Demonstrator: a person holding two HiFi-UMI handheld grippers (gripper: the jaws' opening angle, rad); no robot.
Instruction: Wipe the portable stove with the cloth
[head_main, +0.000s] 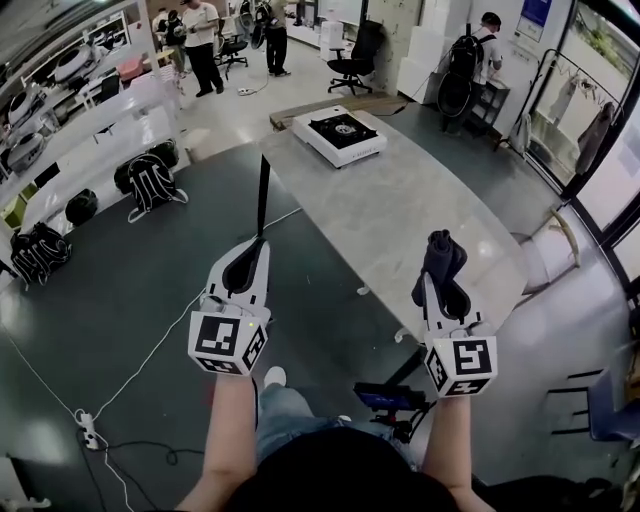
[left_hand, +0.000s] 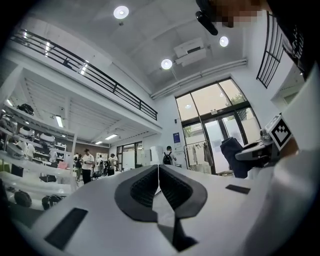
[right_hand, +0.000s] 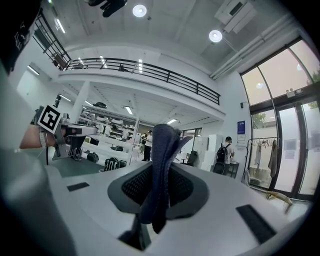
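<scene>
Our right gripper (right_hand: 161, 186) is clamped on a dark blue cloth (right_hand: 163, 149). The fabric is bunched between the two black pads and stands up past the jaw tips in a loose fold, with a short tail hanging below. Our left gripper (left_hand: 158, 174) carries nothing, and its pads meet along a thin line with no gap. Both grippers are held up in front of us, tipped toward the room rather than down at any surface. In the head view they sit side by side, apart from each other.

Beyond them a long grey table (head_main: 405, 215) runs away from us. The portable stove (head_main: 341, 133), white with a black top, sits at its far end, well apart from both grippers and from the cloth. Nothing else shows on the tabletop. Backpacks (head_main: 150, 182) lie on the floor to the left, and people stand at the back of the hall.

We judge that the cloth is secured and the approach is the step in hand, with no wiping begun yet. The next move calls for closing the long gap to the stove. Then we tip the right gripper downward so the free fold of cloth, not the jaw tips, meets the stove's surface. The left gripper could steady the stove's body if it slides.
</scene>
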